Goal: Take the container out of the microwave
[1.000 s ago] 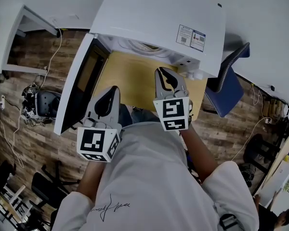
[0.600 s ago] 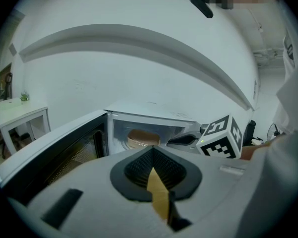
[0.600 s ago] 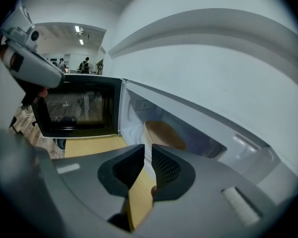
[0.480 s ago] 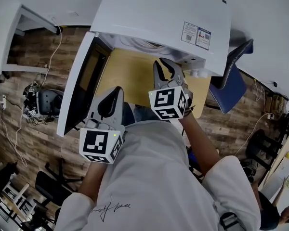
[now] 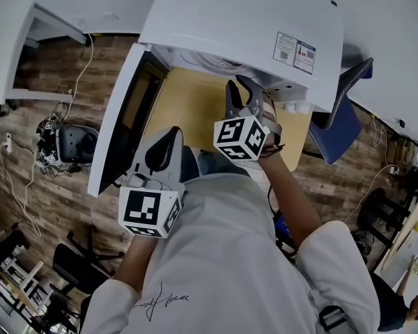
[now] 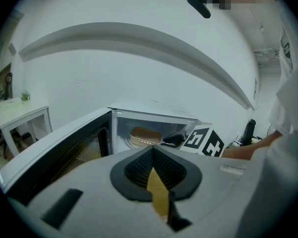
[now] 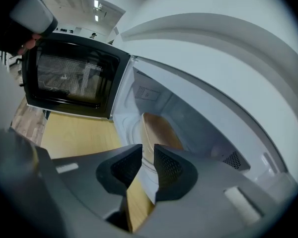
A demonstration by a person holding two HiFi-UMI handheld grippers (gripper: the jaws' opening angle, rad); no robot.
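Observation:
The white microwave stands on a yellow table with its door swung open to the left. Inside sits the container, round with a brown lid, also visible in the right gripper view. My right gripper reaches into the cavity mouth. Its jaws have just been opening and stand apart, with the container's rim just ahead of the gap and nothing pressed. My left gripper hangs back in front of the door, its tips meeting with nothing held.
The open door blocks the left side of the cavity. A blue chair stands to the right of the table. A white desk and loose cables lie on the wooden floor at left.
My right gripper has rolled and moved forward and down into the microwave opening, its jaws spreading. My left gripper has stayed nearly still.

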